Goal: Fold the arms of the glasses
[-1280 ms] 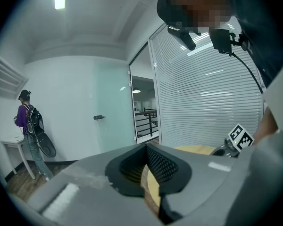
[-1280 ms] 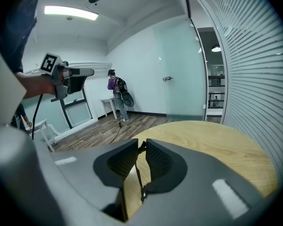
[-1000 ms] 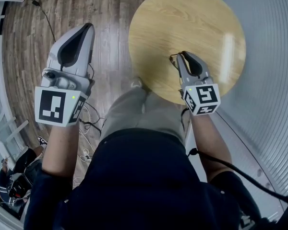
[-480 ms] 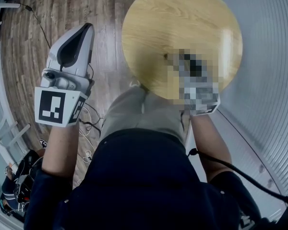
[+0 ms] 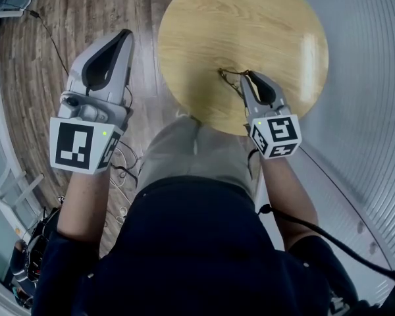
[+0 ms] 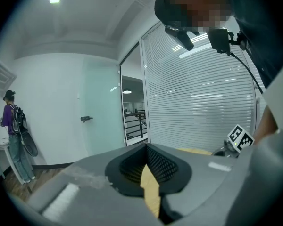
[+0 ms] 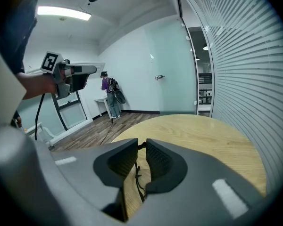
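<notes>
Head view is showing the person's two forearms reaching forward, each hand carrying a gripper with its marker cube closest to the body. On the right, the right gripper [image 5: 246, 78] is reaching over the near part of the round wooden counter [image 5: 250, 18], and its tips are meeting the thin dark glasses [image 5: 229, 75] there. In the right gripper view, the fingers [image 7: 160, 161] are standing almost together with only a narrow slot between them. A slim part of the glasses [image 7: 138, 175] is running through that slot, pinched by the pads. Whether the frame is resting on the counter [image 7: 203, 131] or lifted off it cannot be told. The left gripper [image 5: 124, 37] is hanging well apart from the glasses, off the counter's left side and above the plank floor [image 5: 99, 12]. Its fingers [image 6: 162, 164] are pressing together at the tips with nothing between them. Farther back, a person with a backpack [image 7: 107, 86] is standing by a pale wall, and slatted blinds [image 7: 245, 55] are lining the right side of the room.
</notes>
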`<state>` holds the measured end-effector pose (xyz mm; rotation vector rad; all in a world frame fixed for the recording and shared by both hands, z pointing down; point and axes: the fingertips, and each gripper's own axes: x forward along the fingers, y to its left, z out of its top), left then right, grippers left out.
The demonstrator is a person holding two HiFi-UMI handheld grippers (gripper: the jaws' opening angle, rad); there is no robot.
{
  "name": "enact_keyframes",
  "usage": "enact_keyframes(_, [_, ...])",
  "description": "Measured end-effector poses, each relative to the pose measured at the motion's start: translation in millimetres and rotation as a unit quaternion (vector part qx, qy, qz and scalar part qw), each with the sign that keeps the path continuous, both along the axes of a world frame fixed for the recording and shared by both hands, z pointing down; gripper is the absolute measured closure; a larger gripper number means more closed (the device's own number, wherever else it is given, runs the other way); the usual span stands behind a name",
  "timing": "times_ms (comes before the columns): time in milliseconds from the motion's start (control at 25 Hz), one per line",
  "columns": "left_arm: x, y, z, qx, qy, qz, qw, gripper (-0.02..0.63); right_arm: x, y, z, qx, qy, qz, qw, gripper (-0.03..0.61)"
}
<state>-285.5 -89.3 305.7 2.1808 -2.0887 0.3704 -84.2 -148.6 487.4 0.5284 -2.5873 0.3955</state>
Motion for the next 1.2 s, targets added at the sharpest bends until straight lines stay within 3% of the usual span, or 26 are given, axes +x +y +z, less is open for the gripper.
enact_keyframes(280, [17.8, -6.8, 0.9, -0.001, -0.001, 0.009, 1.0000, 0.611, 15.9, 3.0, 5.8, -0.003, 0.006, -0.003, 1.000, 0.515])
enact_keyframes(800, [111.6, 10.1, 12.5, -0.003, 0.000, 0.027, 0.9996, 0.611, 105.3, 34.7, 22.2, -0.010, 0.007, 0.010, 1.000, 0.515])
enact_keyframes(1000, [115.0, 7.7, 26.4, -0.010, 0.004, 0.032, 0.9994, 0.611, 112.6, 34.7, 38.2, -0.019, 0.014, 0.023, 0.999, 0.517])
enact_keyframes(1200, [152.8, 28.9, 14.4, -0.011, 0.000, 0.039, 0.9992, 0.611, 152.5, 57.6, 31.2, -0.021, 0.014, 0.034, 0.999, 0.525])
